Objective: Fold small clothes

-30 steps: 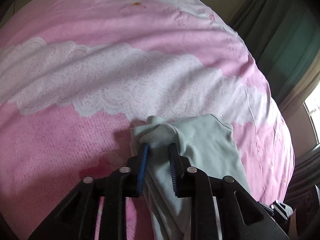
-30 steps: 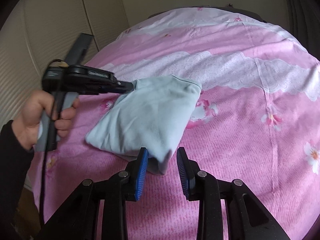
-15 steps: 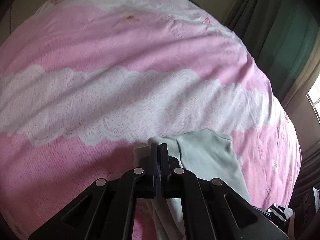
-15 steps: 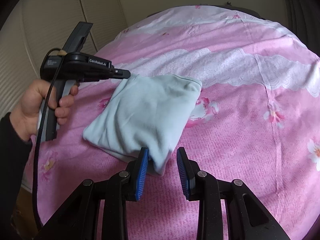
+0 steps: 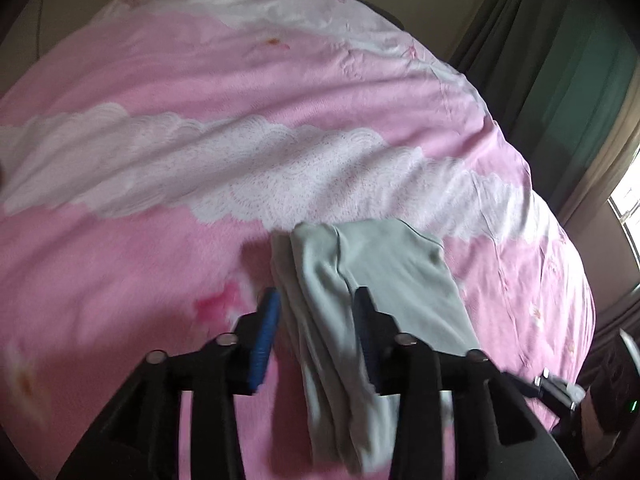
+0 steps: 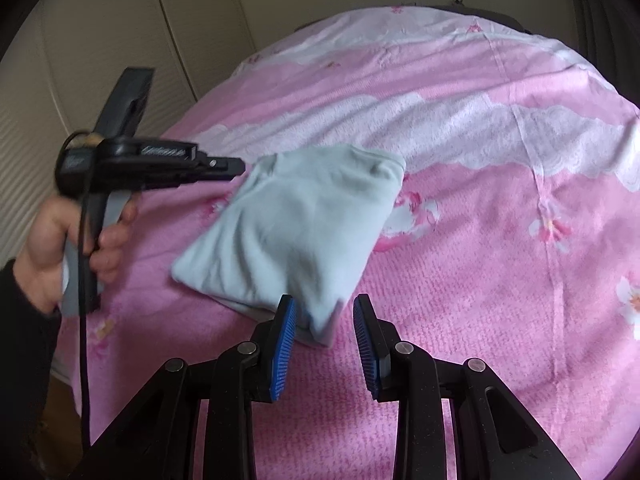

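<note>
A folded pale blue-grey garment (image 6: 304, 224) lies on the pink bedspread (image 6: 480, 264). In the left wrist view the garment (image 5: 380, 276) runs between the fingers of my left gripper (image 5: 316, 320), which is open, its blue pads on either side of the folded edge. The left gripper also shows in the right wrist view (image 6: 236, 166), at the garment's far left corner. My right gripper (image 6: 324, 332) is open, with the garment's near corner lying between its pads.
The bed has a white lace-pattern band (image 5: 280, 176) across the pink cover. Green curtains (image 5: 568, 64) and a window stand to the right. A cream panelled wall (image 6: 80, 92) lies beyond the bed's left edge.
The left gripper was shut on the garment's corner half a second ago and has now opened and drawn back a little. The right gripper has stayed open at the near corner.
</note>
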Motion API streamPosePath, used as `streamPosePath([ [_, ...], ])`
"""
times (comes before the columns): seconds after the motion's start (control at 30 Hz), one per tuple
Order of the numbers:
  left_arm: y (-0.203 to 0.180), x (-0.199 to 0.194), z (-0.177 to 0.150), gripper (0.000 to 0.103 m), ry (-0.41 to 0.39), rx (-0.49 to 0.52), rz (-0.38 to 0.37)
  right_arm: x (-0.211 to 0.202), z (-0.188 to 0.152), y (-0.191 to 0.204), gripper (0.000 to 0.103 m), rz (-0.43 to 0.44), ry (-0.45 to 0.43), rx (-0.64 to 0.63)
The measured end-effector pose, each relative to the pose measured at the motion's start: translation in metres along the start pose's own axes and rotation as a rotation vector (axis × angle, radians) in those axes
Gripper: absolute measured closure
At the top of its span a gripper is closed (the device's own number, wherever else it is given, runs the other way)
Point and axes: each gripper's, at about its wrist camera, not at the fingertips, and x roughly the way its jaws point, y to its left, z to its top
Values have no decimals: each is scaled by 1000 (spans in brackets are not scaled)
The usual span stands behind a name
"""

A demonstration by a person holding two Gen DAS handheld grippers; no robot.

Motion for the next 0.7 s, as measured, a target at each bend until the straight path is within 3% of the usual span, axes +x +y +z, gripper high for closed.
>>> streamPosePath([
  [0.07, -3, -17, -15, 54, -30, -29, 43, -5, 3, -2, 50, 8, -12, 11],
  [0.13, -4, -28, -28, 44, -49, -71, 94, -10, 8, -6, 43, 22, -34, 36],
  [0.17, -4, -33, -38, 43, -58, -103, 121, -13, 11, -9, 41, 34, -42, 52],
  [0.4, -12, -43, -81, 35, -103, -289, 167, -14, 32, -33, 41, 101, -42, 133],
  [0.57, -21, -36, -98, 32, -137, -414, 256, 0, 52, -50, 41, 174, 7, 160],
  [0.7, -20, -25, -104, 32, -131, -506, 230, 20, 63, -61, 41, 225, 56, 170],
])
